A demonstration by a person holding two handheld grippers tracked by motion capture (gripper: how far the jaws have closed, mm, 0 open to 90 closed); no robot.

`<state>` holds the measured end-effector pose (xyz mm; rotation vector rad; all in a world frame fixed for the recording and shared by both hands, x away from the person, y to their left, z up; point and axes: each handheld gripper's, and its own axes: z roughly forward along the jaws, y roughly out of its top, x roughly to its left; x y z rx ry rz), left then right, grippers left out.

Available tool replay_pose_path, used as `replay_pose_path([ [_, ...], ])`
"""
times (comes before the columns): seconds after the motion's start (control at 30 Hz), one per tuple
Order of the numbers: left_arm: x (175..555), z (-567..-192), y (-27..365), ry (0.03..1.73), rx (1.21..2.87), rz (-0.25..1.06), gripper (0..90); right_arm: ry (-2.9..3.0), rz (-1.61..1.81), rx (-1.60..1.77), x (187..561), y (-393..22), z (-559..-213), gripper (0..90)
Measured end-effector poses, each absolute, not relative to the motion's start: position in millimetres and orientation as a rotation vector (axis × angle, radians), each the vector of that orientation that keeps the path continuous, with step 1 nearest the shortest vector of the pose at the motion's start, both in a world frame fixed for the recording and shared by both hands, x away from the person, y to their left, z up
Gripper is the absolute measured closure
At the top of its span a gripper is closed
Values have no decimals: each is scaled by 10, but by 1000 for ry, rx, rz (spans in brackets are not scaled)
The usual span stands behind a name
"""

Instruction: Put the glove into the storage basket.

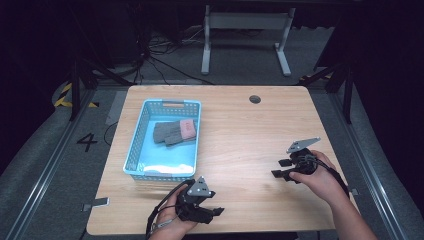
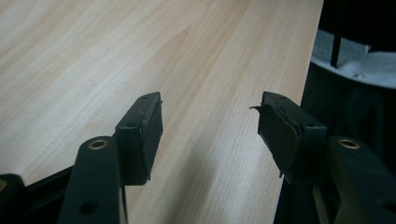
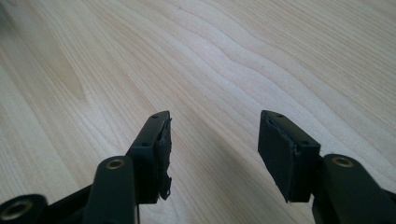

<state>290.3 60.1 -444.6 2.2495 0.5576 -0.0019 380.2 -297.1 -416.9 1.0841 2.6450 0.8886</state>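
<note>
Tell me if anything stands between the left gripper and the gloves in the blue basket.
Yes, the blue basket's near wall. The gloves lie inside toward its far end, and the left gripper, open and empty, sits low at the table's near edge, so it would probably have to go over the rim.

Gloves (image 1: 174, 132) in basket (image 1: 137, 150), table's (image 1: 250, 135) left half. My left gripper (image 1: 219, 212) just before basket, near edge; right gripper (image 1: 280, 169) well right.
</note>
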Motion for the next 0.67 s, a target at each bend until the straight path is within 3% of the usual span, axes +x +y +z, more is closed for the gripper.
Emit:
replay_pose_path([
  [0.23,2878,-4538,464,512,2321,-30,401,2647,867,1114,3853,-3013,-4277,451],
  [0.37,2840,-4554,393,488,2394,28,393,2646,857,1119,3866,-3024,-4320,444],
  [0.5,2875,-4562,395,520,2375,-36,386,2646,852,1127,3864,-3033,-4339,439],
  [0.53,2919,-4570,432,562,2321,-125,384,2646,849,1129,3865,-3036,-4345,439],
  [0.67,2924,-4550,472,569,2327,-63,379,2631,850,1134,3877,-3041,-4356,439],
])
